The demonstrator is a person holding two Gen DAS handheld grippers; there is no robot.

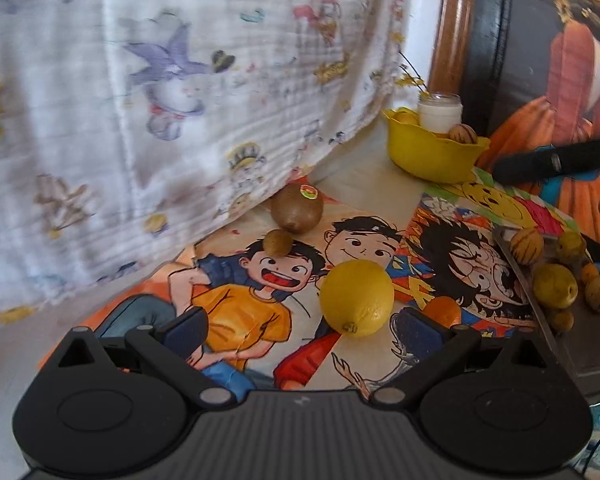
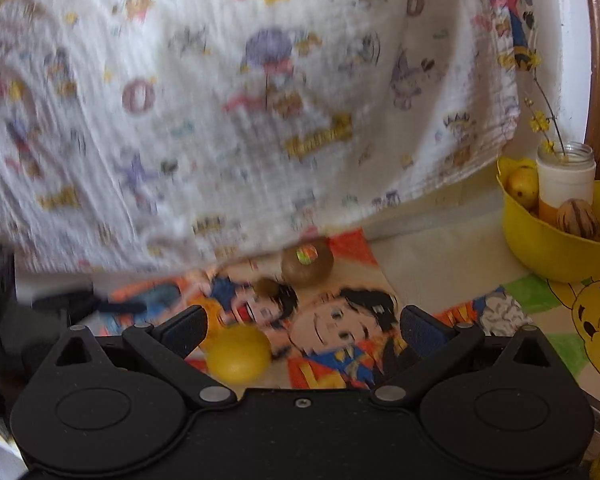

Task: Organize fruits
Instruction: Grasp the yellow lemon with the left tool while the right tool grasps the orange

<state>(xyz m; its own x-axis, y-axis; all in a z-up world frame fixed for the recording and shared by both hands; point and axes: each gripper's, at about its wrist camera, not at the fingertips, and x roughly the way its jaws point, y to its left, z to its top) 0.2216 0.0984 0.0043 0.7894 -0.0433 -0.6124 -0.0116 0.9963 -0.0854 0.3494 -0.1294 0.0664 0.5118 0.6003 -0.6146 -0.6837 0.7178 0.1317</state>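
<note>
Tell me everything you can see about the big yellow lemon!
The lemon is bright yellow and oval, with dimpled skin and a small nub on its near end. It lies on its side on the cartoon picture mat, whole and unpeeled. It sits just ahead of the open left gripper, nearer the right-hand finger, and no finger touches it.

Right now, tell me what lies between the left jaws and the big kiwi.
In the left wrist view, the lemon sits just ahead of the open left gripper. Farther on, a small brown fruit lies just short of the big kiwi.
</note>
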